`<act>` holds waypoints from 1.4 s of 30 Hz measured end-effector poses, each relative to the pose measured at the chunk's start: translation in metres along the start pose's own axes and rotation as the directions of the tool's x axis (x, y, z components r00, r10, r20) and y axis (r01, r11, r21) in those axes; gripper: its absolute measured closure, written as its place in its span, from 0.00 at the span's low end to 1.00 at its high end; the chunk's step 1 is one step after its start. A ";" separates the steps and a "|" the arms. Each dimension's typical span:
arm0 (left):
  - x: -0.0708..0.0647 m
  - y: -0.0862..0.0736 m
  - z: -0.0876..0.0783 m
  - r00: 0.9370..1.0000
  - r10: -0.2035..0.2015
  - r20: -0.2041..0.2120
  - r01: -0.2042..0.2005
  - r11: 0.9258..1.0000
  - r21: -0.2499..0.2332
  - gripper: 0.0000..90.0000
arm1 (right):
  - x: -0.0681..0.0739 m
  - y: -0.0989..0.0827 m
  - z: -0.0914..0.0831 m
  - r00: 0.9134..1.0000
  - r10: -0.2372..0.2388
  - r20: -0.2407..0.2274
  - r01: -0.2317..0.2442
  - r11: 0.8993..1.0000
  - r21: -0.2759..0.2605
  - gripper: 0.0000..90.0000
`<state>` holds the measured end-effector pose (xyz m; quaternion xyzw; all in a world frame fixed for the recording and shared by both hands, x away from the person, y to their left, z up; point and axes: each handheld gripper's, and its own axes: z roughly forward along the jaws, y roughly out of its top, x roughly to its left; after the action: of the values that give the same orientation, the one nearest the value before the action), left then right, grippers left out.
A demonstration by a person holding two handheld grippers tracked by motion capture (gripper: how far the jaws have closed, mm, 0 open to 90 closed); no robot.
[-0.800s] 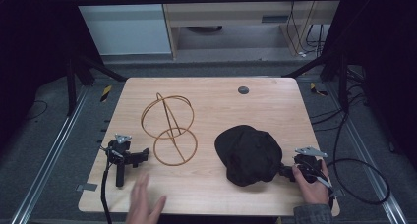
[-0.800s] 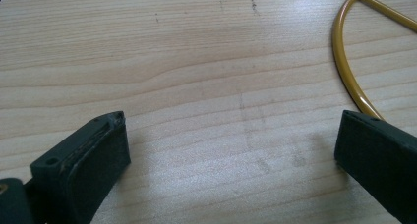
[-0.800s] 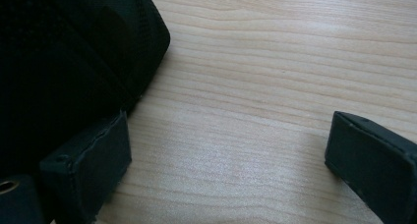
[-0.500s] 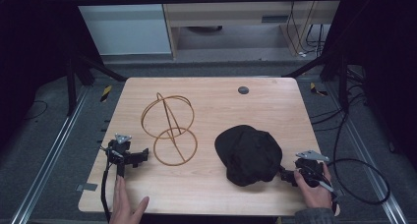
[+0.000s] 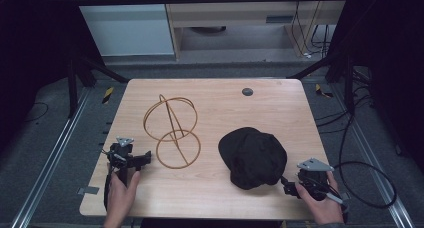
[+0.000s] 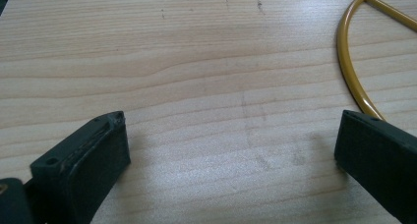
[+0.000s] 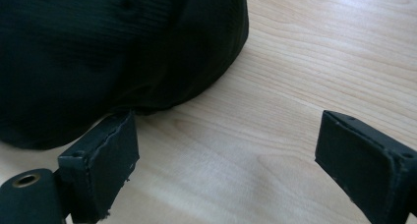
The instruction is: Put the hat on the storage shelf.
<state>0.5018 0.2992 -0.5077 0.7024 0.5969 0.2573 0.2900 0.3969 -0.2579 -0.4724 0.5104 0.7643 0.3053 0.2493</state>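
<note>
Pale wood table (image 5: pixel 220 188), dark room. Gold wire frame (image 5: pixel 172 130) centre-left, black cap (image 5: pixel 252 155) lower right. Left gripper (image 6: pixel 231 150) and right gripper (image 7: pixel 223 155) both gape, empty.

A small dark disc (image 5: pixel 247 92) lies near the wooden table's (image 5: pixel 220 113) far edge.

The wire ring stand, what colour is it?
Golden yellow wire ring stand, clearest in the high view.
</note>
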 end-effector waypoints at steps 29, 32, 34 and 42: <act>-0.007 -0.004 -0.004 1.000 0.014 0.012 -0.014 1.000 0.000 0.00 | 0.046 0.070 -0.040 0.986 -0.097 -0.134 0.088 0.994 -0.069 0.09; -0.009 -0.005 -0.005 1.000 0.017 0.014 -0.017 1.000 0.000 0.00 | 0.050 0.087 -0.030 0.988 -0.106 -0.108 0.104 0.994 -0.026 0.12; -0.009 -0.005 -0.005 1.000 0.018 0.014 -0.018 1.000 0.002 0.00 | 0.050 0.094 -0.018 0.990 -0.103 -0.098 0.104 0.995 0.007 0.15; -0.009 -0.006 -0.006 1.000 0.019 0.014 -0.019 1.000 0.000 0.00 | 0.044 0.090 0.017 0.978 -0.090 -0.187 0.102 0.993 0.053 0.47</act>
<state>0.4925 0.2913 -0.5080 0.7098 0.5883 0.2548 0.2917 0.4490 -0.1867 -0.4221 0.4499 0.8171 0.3148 0.1757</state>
